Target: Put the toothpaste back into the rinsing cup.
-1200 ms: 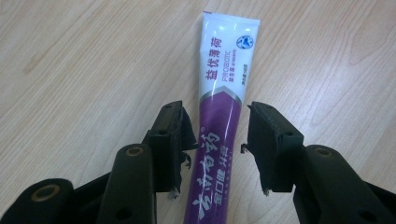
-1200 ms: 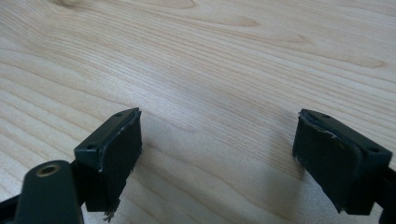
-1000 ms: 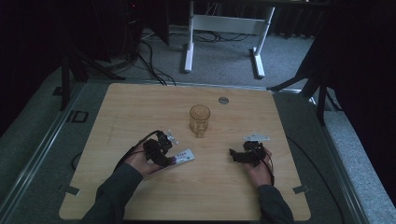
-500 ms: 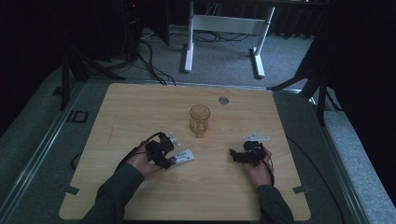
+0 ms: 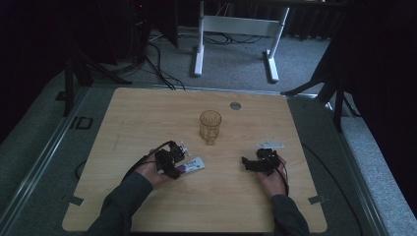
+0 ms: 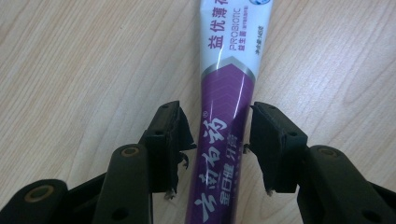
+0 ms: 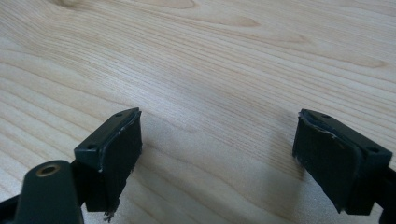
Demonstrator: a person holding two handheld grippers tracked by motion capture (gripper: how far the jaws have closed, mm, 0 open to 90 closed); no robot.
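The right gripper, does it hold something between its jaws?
No. The right gripper has its jaws wide apart, with bare wooden table between them.

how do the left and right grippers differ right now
The left gripper has a purple and white toothpaste tube lying between its jaws, with narrow gaps either side; the right gripper has only bare wooden table between its jaws. The right gripper's jaws stand much wider apart than the left's. Both are hand-held, black-jawed and low over the table.
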